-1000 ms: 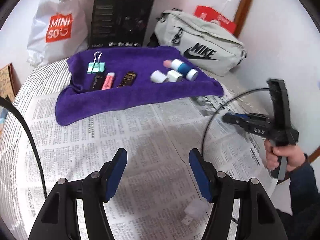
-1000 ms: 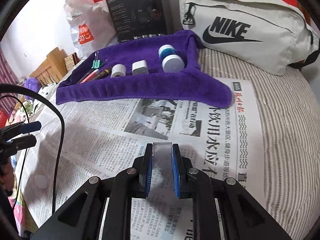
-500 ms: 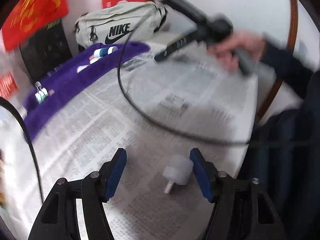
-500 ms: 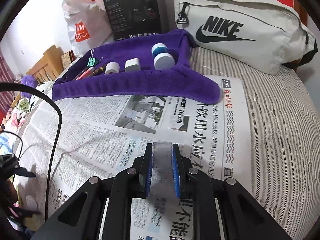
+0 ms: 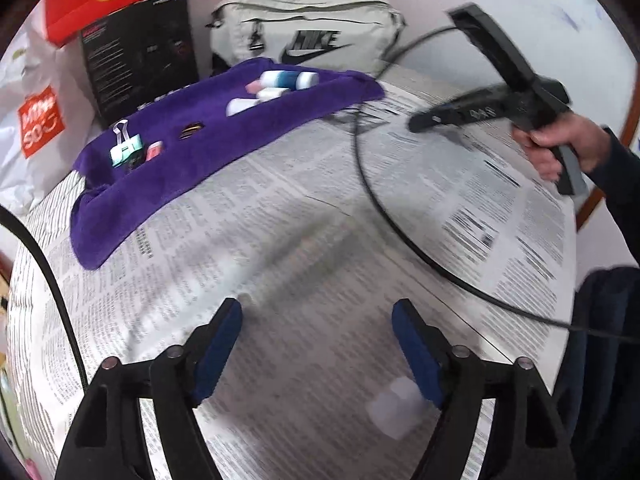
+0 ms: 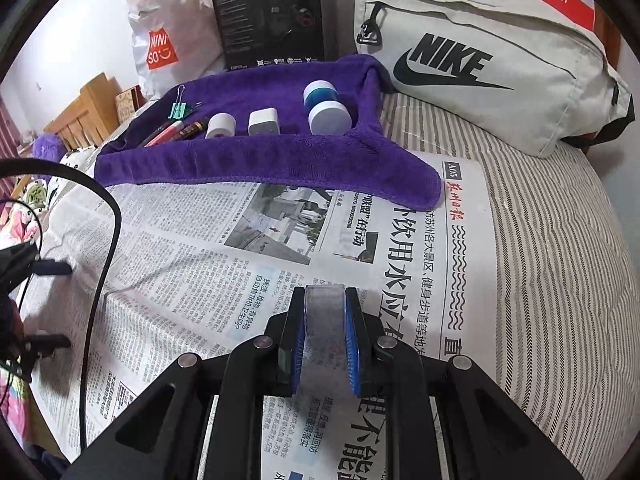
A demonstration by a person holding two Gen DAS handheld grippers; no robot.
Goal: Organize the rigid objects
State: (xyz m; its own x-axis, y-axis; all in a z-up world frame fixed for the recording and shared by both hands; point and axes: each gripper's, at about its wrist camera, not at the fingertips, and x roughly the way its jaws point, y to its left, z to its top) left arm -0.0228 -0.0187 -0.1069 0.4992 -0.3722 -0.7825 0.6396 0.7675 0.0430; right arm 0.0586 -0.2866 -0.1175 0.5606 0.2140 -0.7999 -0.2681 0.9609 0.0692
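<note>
My right gripper is shut on a clear tape roll and holds it over the newspaper, short of the purple towel. On the towel lie a green binder clip, pens, a white roll, a white charger block and two white-and-blue jars. My left gripper is open above the newspaper. A small white plug lies just under its right finger. The right gripper also shows in the left wrist view.
A grey Nike bag, a black box and a Miniso bag stand behind the towel. A black cable loops across the newspaper. Striped bedding lies to the right.
My left gripper has swung about over the newspaper; the white plug now sits lower right, by the right finger. The right gripper has moved closer to the towel, still gripping the tape.
</note>
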